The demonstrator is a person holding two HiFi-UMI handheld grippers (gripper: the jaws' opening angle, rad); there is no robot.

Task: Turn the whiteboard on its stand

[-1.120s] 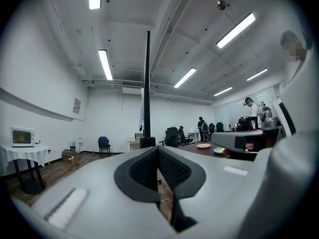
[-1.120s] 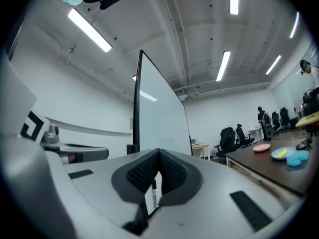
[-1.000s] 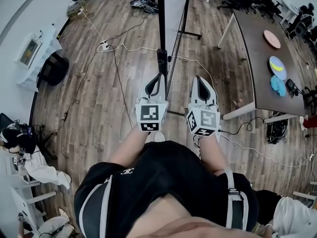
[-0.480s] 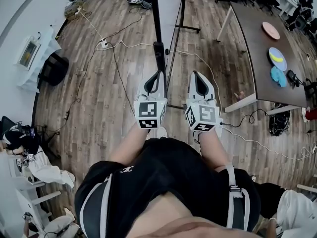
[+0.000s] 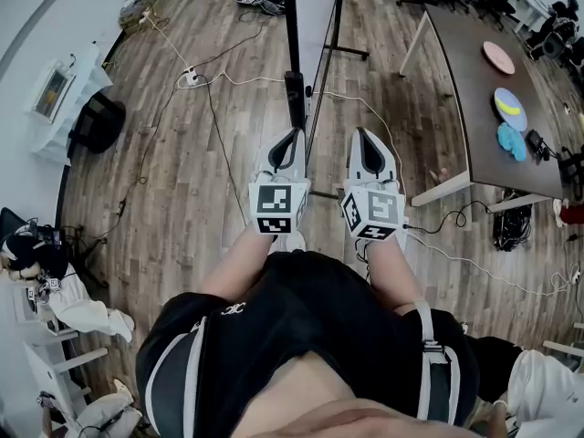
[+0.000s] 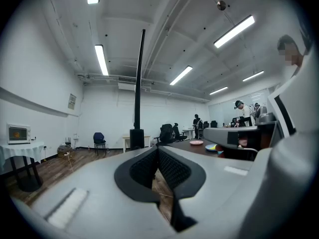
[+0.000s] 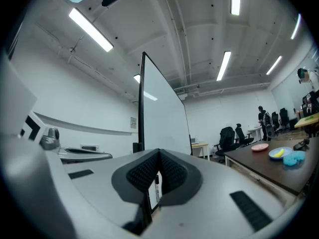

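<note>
The whiteboard [image 5: 317, 16] stands straight ahead on its black stand, seen steeply from above, with a black clamp block [image 5: 295, 89] on its near post. My left gripper [image 5: 292, 133] is shut and empty, a little short of that post [image 6: 138, 83]. My right gripper [image 5: 362, 132] is beside it, also shut and empty, pointing level at the white board face [image 7: 162, 118]. In the left gripper view the left gripper [image 6: 158, 149] has its jaws closed together. In the right gripper view the right gripper [image 7: 159, 152] shows its tips meeting. Neither gripper touches the board.
A dark brown table [image 5: 474, 89] with a pink plate [image 5: 500, 57] and a blue and yellow plate [image 5: 509, 108] stands to the right. Cables [image 5: 210, 89] and a power strip [image 5: 192, 82] lie on the wood floor. A black bag [image 5: 96, 126] sits left. People [image 6: 244, 113] stand far off.
Only the head view has shifted slightly; both grippers stay side by side in front of the whiteboard, shut as before.
</note>
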